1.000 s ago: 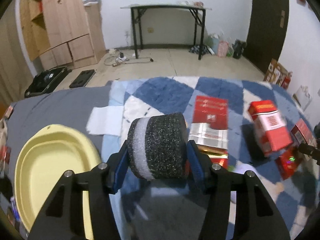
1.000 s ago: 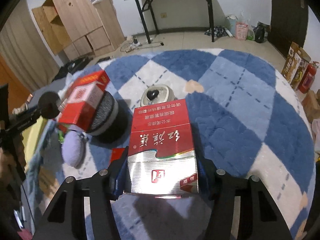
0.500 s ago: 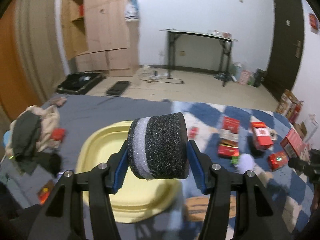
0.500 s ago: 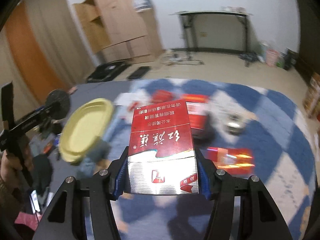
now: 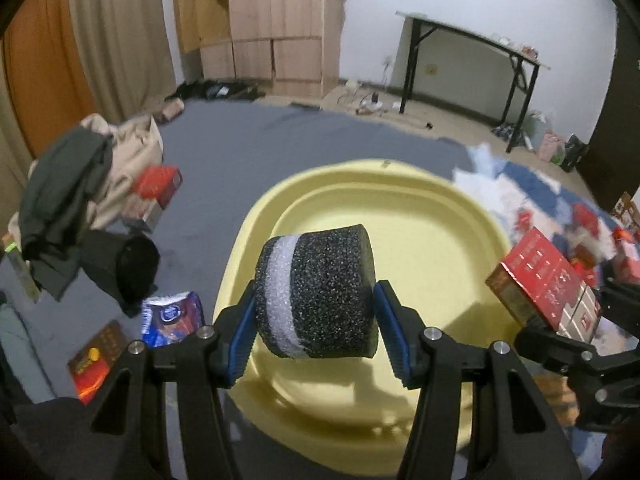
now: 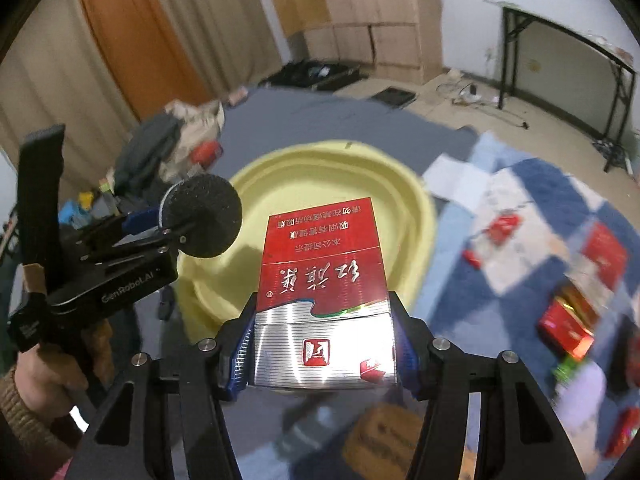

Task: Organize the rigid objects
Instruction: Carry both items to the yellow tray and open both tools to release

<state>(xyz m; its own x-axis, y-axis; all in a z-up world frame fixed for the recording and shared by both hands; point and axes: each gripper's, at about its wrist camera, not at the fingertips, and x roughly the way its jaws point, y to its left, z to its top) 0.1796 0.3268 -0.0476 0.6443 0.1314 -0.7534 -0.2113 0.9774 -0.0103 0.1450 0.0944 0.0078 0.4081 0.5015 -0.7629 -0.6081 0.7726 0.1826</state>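
Observation:
My left gripper (image 5: 316,338) is shut on a black speckled foam cylinder (image 5: 320,296) with a white band, hanging over the yellow basin (image 5: 404,204). My right gripper (image 6: 322,354) is shut on a red and silver carton (image 6: 322,280) and holds it above the basin's (image 6: 320,160) near right rim. In the left wrist view the carton (image 5: 544,280) shows at the right edge of the basin. In the right wrist view the left gripper with the foam cylinder (image 6: 202,216) is at the left, over the basin, held by a hand (image 6: 48,364).
The basin sits on a grey sheet (image 5: 240,152). A heap of clothes (image 5: 80,176), a red box (image 5: 158,184) and a blue packet (image 5: 172,316) lie left of it. Several red boxes (image 6: 564,320) are scattered on the blue-and-white checked rug (image 6: 540,200) to the right.
Both grippers swung left from the checked rug to over the yellow basin, each keeping its object. The basin now fills the middle of both views.

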